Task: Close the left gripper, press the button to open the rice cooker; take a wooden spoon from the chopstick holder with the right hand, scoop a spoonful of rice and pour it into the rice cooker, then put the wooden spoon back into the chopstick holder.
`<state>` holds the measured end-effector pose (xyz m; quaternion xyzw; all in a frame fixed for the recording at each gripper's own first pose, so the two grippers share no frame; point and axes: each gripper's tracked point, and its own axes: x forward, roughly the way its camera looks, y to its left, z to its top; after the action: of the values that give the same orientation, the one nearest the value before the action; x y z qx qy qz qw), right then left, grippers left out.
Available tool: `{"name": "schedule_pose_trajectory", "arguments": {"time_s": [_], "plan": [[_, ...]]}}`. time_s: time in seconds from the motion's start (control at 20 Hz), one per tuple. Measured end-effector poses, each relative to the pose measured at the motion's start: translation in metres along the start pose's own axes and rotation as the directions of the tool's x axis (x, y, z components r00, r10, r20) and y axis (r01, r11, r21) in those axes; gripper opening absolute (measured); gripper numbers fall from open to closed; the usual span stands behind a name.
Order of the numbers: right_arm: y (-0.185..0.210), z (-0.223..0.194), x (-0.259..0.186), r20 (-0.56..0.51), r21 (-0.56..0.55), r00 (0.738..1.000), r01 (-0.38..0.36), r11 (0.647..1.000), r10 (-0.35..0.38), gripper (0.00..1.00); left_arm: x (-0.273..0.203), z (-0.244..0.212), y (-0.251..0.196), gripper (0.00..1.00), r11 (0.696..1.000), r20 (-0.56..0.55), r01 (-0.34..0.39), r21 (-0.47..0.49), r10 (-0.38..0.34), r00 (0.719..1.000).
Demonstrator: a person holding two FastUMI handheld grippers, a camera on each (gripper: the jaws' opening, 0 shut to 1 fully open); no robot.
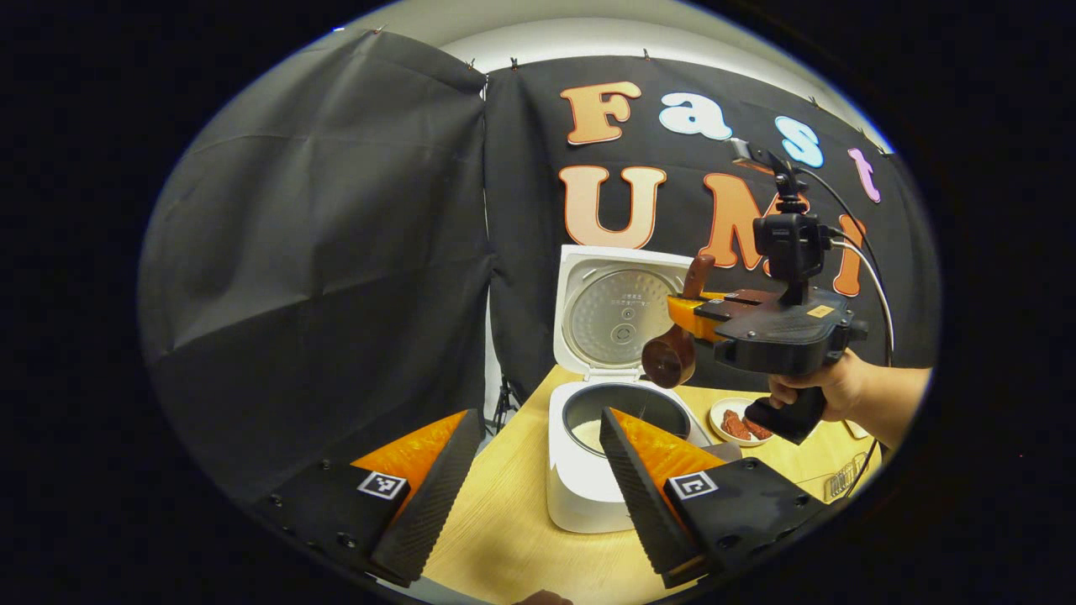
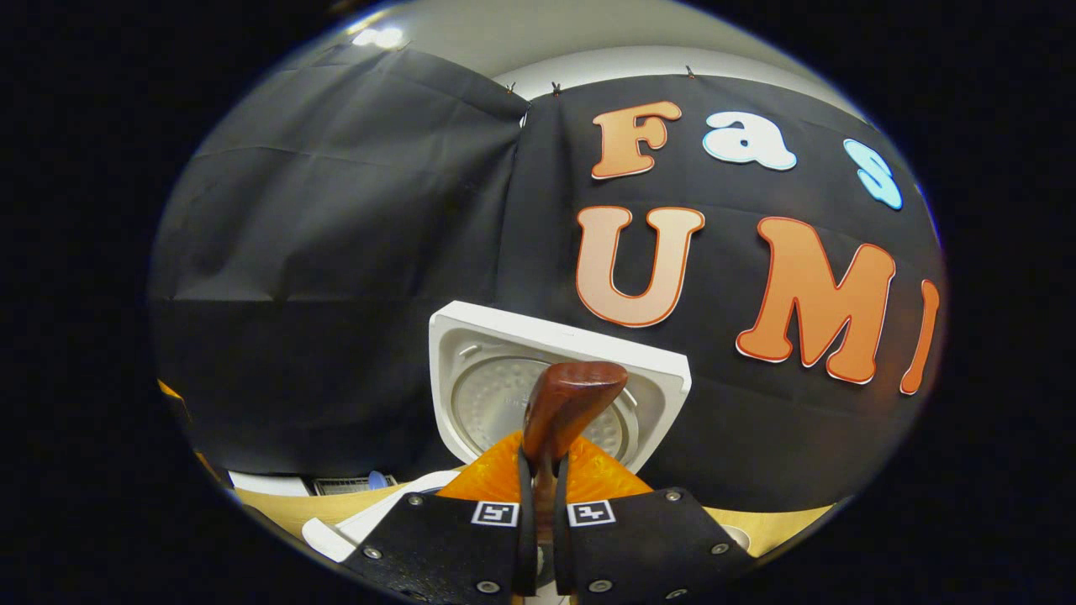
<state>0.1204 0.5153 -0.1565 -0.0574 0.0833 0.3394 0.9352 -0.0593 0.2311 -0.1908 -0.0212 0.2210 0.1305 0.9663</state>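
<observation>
My right gripper [image 1: 685,313] clamps the wooden spoon [image 1: 672,353] above the open rice cooker [image 1: 588,470], centre frame; left gripper [image 1: 530,470] jaws apart; next I return the spoon to its holder

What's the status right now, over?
Left gripper open, low before white rice cooker, lid up. Right gripper shut on brown wooden spoon above pot. Nothing blocking.

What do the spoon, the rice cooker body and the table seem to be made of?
The wooden spoon looks like dark, reddish-brown varnished wood: it has a soft sheen and faint grain. The rice cooker body seems to be smooth white plastic, matte with rounded edges; its open lid has a dimpled, metallic-looking inner plate. The table shows pale wood grain, possibly laminate.
</observation>
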Motion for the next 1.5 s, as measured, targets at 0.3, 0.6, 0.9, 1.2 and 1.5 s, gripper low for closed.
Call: {"name": "schedule_pose_trajectory", "arguments": {"time_s": [0.3, 0.6, 0.9, 1.2, 1.5], "plan": [[-0.029, 0.010, -0.027, -0.016, 0.190, 1.000, 0.006, 0.982, -0.003, 0.07, 0.000, -0.001, -0.015, 0.97, 1.000, -0.003, 0.014, -0.018, -0.014, 1.000], [-0.085, 0.005, -0.079, -0.036, 0.341, 0.995, 0.099, 0.935, -0.092, 0.07, 0.002, 0.004, -0.035, 0.98, 0.999, -0.001, 0.026, -0.018, -0.026, 1.000], [-0.141, -0.022, -0.149, -0.093, 0.423, 0.978, 0.208, 0.882, -0.187, 0.07, 0.001, 0.002, -0.063, 0.99, 0.999, -0.035, 0.038, -0.023, -0.039, 0.999], [-0.205, -0.066, -0.234, -0.183, 0.461, 0.930, 0.368, 0.808, -0.319, 0.07, -0.003, -0.001, -0.096, 0.99, 0.995, -0.075, 0.062, -0.073, -0.067, 0.995], [-0.254, -0.115, -0.311, -0.275, 0.485, 0.861, 0.508, 0.712, -0.427, 0.07, -0.016, 0.004, -0.149, 0.97, 0.991, -0.065, 0.128, -0.048, -0.131, 0.989]]}}
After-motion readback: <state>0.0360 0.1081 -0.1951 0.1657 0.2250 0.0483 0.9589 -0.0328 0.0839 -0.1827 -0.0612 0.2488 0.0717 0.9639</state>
